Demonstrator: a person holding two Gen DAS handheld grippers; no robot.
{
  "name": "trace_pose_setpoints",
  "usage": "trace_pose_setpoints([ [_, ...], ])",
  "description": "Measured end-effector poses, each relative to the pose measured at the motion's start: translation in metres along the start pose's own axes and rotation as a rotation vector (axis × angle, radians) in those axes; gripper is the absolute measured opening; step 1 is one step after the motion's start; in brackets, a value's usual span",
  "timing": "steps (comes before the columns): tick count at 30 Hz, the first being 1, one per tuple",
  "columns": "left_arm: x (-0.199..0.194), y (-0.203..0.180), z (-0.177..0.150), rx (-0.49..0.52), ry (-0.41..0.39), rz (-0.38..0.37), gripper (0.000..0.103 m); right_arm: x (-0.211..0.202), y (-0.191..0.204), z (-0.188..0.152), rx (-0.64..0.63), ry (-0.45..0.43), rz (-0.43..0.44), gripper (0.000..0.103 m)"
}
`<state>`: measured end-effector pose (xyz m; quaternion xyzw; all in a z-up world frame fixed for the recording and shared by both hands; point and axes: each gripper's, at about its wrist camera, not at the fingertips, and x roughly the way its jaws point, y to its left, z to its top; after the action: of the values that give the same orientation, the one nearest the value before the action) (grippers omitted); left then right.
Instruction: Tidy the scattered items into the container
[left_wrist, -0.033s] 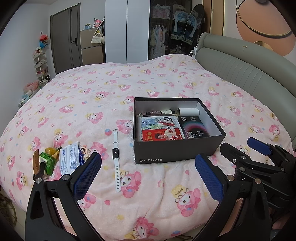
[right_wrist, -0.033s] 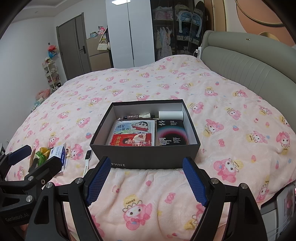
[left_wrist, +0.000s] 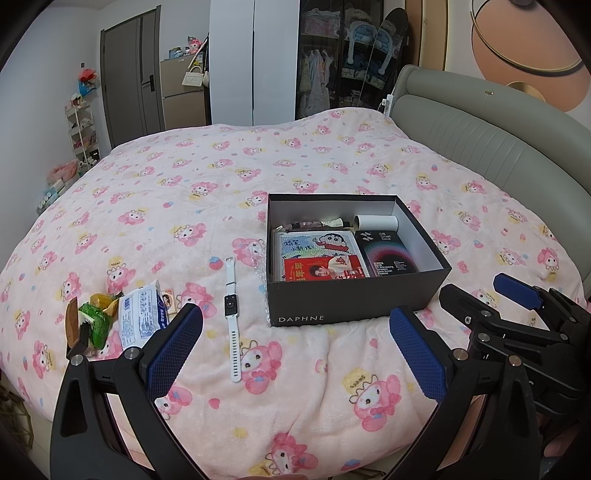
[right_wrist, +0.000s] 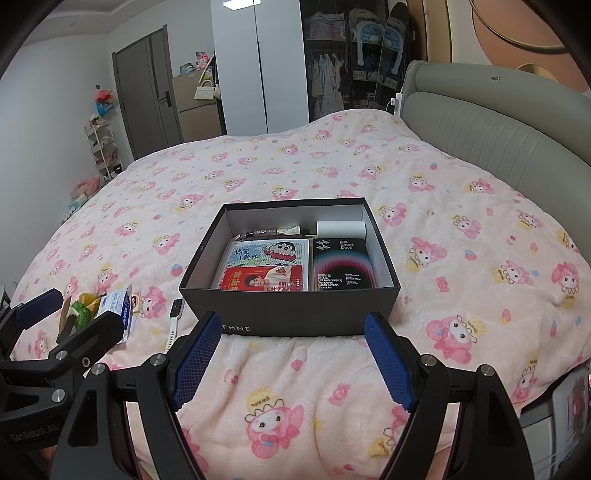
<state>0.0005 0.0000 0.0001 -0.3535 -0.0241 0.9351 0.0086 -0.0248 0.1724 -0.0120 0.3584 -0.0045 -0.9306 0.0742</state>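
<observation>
A black DAPHNE box (left_wrist: 343, 310) (right_wrist: 288, 314) stands open on the pink bed, holding booklets, a black phone-protector pack (left_wrist: 388, 254) and a white roll (left_wrist: 375, 222). A white smartwatch (left_wrist: 232, 314) (right_wrist: 174, 314) lies flat left of the box. Further left lie a white wet-wipe pack (left_wrist: 142, 317) (right_wrist: 120, 306), a green snack packet (left_wrist: 94, 325), a wooden comb (left_wrist: 74, 325) and a small card (left_wrist: 168, 297). My left gripper (left_wrist: 295, 354) is open and empty, near the bed's front edge. My right gripper (right_wrist: 291, 365) is open and empty, in front of the box.
The grey padded headboard (left_wrist: 480, 147) runs along the right side. A door (left_wrist: 133, 81), wardrobe (left_wrist: 255, 62) and shelf rack (left_wrist: 83, 136) stand beyond the bed. A crinkled clear wrapper (left_wrist: 260, 266) lies against the box's left wall.
</observation>
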Motion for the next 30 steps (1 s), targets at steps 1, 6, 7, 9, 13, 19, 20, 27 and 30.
trace_pose_setpoints([
  [1, 0.0, 0.0, 0.0, 0.0, 0.0, 0.0, 0.102, 0.0, 0.0, 0.0, 0.0, 0.001, 0.0, 0.078],
  [6, -0.002, 0.0, -0.001, -0.001, 0.001, -0.001, 0.102, 0.001, 0.003, -0.002, 0.001, 0.006, 0.002, 0.078],
  [7, -0.001, 0.0, -0.002, -0.001, 0.001, -0.001, 0.102, 0.001, 0.003, -0.002, 0.001, 0.007, 0.002, 0.078],
  [9, 0.002, 0.0, -0.003, -0.003, 0.002, -0.003, 0.102, 0.001, 0.001, -0.003, 0.0, 0.008, 0.001, 0.078],
  [13, 0.003, 0.004, -0.005, -0.015, 0.006, -0.015, 0.102, 0.002, 0.002, -0.002, -0.001, -0.007, -0.009, 0.078],
  [19, 0.012, 0.01, -0.008, -0.005, 0.019, 0.001, 0.102, 0.012, 0.003, -0.004, -0.024, 0.006, 0.006, 0.078],
  [20, 0.013, 0.013, -0.009, -0.007, 0.023, 0.007, 0.102, 0.016, 0.004, -0.004, -0.029, 0.016, 0.016, 0.078],
  [27, 0.02, 0.066, -0.015, -0.101, 0.036, 0.083, 0.102, 0.033, 0.038, 0.005, -0.093, 0.025, 0.101, 0.078],
  [30, 0.03, 0.097, -0.025, -0.165, 0.059, 0.135, 0.102, 0.045, 0.057, 0.013, -0.126, 0.016, 0.119, 0.079],
])
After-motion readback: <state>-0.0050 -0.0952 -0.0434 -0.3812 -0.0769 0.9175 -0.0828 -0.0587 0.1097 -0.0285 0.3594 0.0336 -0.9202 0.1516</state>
